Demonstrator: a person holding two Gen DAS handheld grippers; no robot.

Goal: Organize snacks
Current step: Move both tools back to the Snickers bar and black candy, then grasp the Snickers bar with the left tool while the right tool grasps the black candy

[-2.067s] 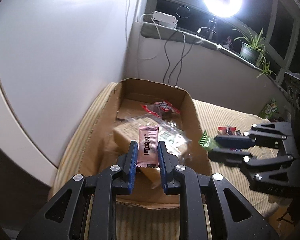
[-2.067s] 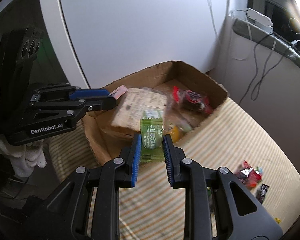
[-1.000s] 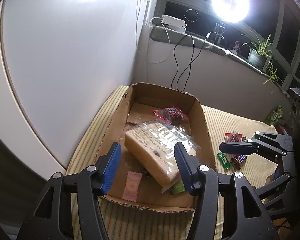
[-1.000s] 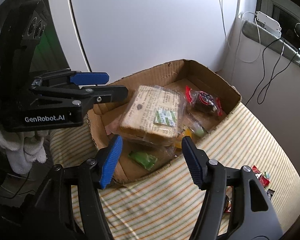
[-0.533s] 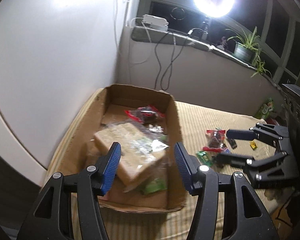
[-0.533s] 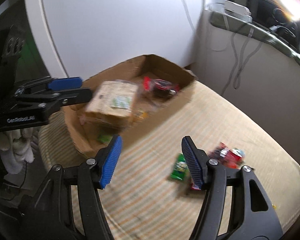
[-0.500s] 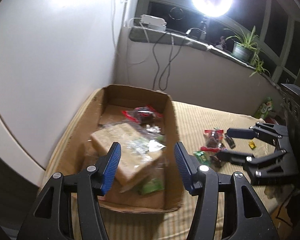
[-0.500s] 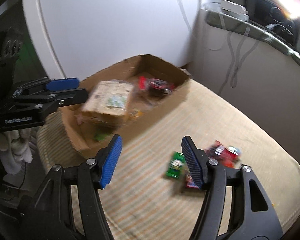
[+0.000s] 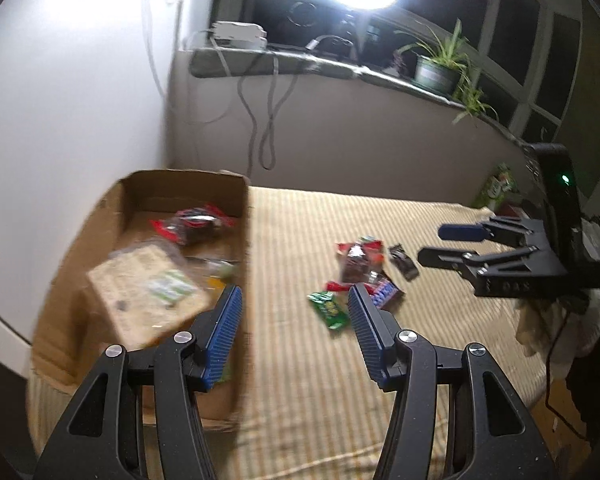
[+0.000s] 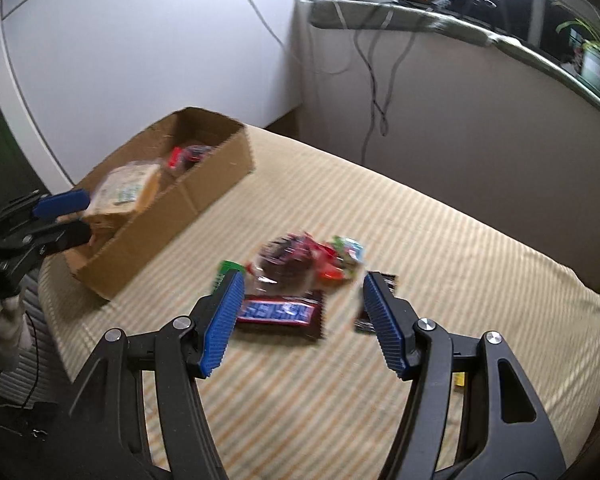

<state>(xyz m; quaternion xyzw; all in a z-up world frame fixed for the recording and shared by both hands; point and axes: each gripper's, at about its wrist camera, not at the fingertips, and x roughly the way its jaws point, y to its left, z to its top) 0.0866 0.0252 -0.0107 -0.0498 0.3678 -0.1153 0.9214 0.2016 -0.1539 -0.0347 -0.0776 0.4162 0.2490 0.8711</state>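
Note:
A cardboard box (image 9: 245,216) (image 10: 204,196) sits at the left of a striped cloth. It holds a wrapped bread pack (image 9: 148,292) (image 10: 124,188) and a red snack bag (image 9: 194,224). A loose pile lies on the cloth: a Snickers bar (image 10: 280,312) (image 9: 388,294), a clear bag with red ends (image 10: 296,260) (image 9: 358,258), a green packet (image 9: 328,308) and a dark packet (image 9: 404,262). My left gripper (image 9: 294,330) is open and empty, over the box's right wall. My right gripper (image 10: 302,322) is open and empty, just above the Snickers bar.
A white panel stands behind the box. A grey ledge (image 9: 340,68) carries a power adapter, hanging cables and a potted plant (image 9: 440,68) under a bright ring light. The cloth's edges drop off at the front and right. A small yellow sweet (image 10: 459,379) lies near the right gripper.
Both grippers opened and dropped the pink and green packets into the box. Both have since swung right, away from the box, and the right one now hovers over the snack pile.

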